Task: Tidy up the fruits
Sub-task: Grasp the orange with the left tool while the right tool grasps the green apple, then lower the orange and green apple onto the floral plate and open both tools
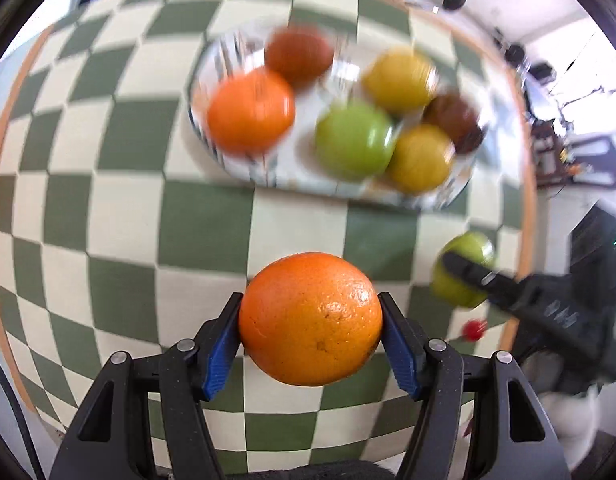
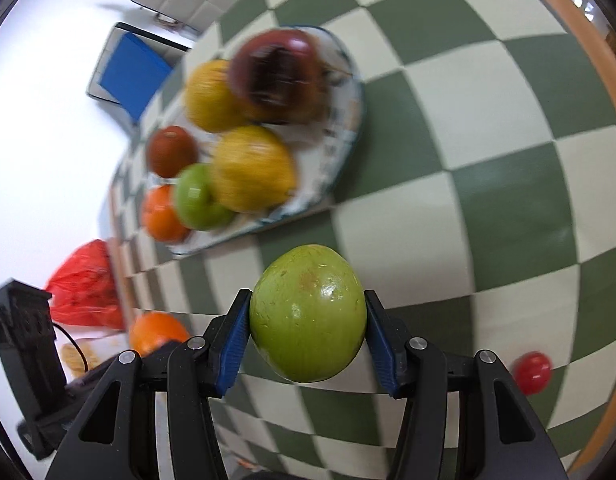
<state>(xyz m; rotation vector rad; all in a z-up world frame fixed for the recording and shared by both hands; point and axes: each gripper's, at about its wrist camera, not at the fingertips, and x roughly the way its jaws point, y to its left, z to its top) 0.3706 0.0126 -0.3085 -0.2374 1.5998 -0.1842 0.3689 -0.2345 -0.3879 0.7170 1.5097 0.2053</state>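
My left gripper (image 1: 310,334) is shut on an orange (image 1: 310,318), held above the checked cloth in front of the fruit plate (image 1: 236,164). On that plate lie another orange (image 1: 250,111), a green apple (image 1: 353,140), two yellow fruits (image 1: 399,80) and two dark red fruits (image 1: 298,54). My right gripper (image 2: 308,336) is shut on a green apple (image 2: 308,314). The right wrist view shows the same plate (image 2: 339,136) further off to the upper left. From the left wrist view, the right gripper's finger (image 1: 475,274) crosses its green apple (image 1: 463,268) at the right.
A green-and-cream checked cloth (image 1: 128,208) covers a round table with a wooden rim (image 2: 579,60). A small red fruit (image 2: 532,372) lies near the table's edge. Off the table are a red plastic bag (image 2: 86,286) and a chair with a blue seat (image 2: 132,74).
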